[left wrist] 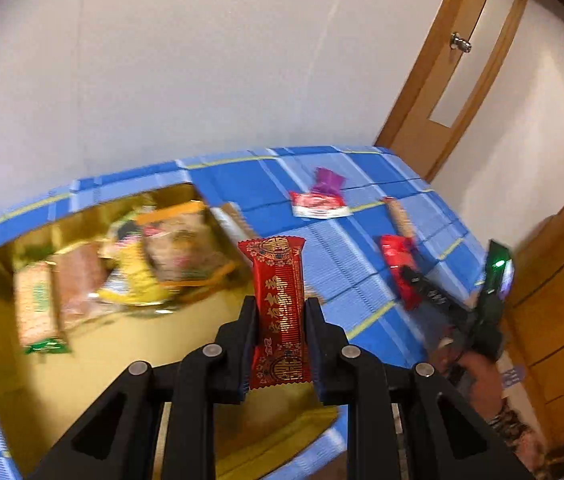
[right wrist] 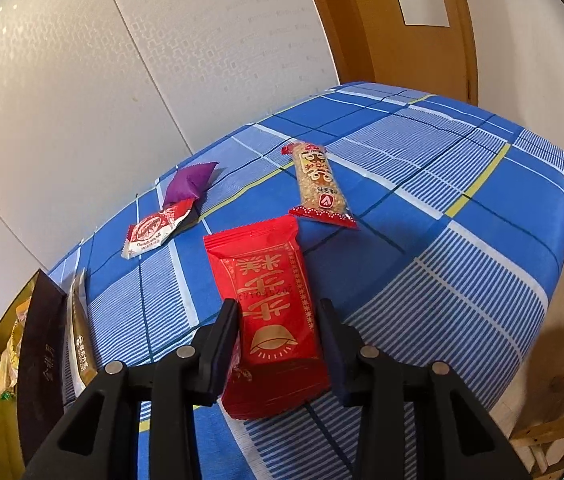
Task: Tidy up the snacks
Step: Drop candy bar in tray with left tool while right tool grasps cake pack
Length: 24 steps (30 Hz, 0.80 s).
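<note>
My left gripper (left wrist: 281,302) is shut on a narrow red-and-gold snack bar (left wrist: 280,272), held upright over the near right part of an open gold box (left wrist: 82,380). Several wrapped snacks (left wrist: 122,272) lie blurred in the box. In the right wrist view my right gripper (right wrist: 278,306) is shut on a flat red packet (right wrist: 264,280) lying on the blue plaid cloth (right wrist: 462,200), one pad against each long edge. The left wrist view shows that gripper (left wrist: 410,280) on the same packet (left wrist: 396,256) at the right.
On the cloth beyond lie a peanut bar (right wrist: 322,184), a red-and-white packet (right wrist: 158,232) and a purple packet (right wrist: 192,180). A dark box lid (right wrist: 42,360) and a gold-wrapped packet (right wrist: 80,340) stand at the left. The table's edge drops off right, near a wooden stool (right wrist: 554,420).
</note>
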Available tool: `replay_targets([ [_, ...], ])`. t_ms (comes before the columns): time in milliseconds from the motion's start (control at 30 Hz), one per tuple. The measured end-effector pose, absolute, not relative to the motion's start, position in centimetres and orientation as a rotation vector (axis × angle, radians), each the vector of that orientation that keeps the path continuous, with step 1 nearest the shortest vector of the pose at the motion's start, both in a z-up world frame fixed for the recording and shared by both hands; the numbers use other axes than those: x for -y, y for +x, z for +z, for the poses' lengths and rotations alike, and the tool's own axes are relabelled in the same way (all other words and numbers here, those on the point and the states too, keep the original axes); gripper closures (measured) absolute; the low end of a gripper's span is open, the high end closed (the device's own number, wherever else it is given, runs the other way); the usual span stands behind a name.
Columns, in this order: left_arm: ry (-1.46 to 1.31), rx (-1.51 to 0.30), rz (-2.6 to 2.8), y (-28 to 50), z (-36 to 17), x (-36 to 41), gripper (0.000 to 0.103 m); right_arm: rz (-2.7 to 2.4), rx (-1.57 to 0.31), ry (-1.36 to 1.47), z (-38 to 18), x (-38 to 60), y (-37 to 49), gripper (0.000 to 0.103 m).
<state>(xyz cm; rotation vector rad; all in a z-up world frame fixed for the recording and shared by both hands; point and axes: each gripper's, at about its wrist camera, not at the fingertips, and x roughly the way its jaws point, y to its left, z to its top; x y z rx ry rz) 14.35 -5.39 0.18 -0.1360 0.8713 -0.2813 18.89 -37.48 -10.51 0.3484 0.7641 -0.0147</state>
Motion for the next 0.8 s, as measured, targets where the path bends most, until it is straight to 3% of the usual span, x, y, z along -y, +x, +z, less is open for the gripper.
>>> replay_targets([
  [800,-0.196,-1.016,0.011,11.2,-5.9,-7.6,0.080,0.039,-0.680,0.345,-8.8,36.8,17.1,0.064],
])
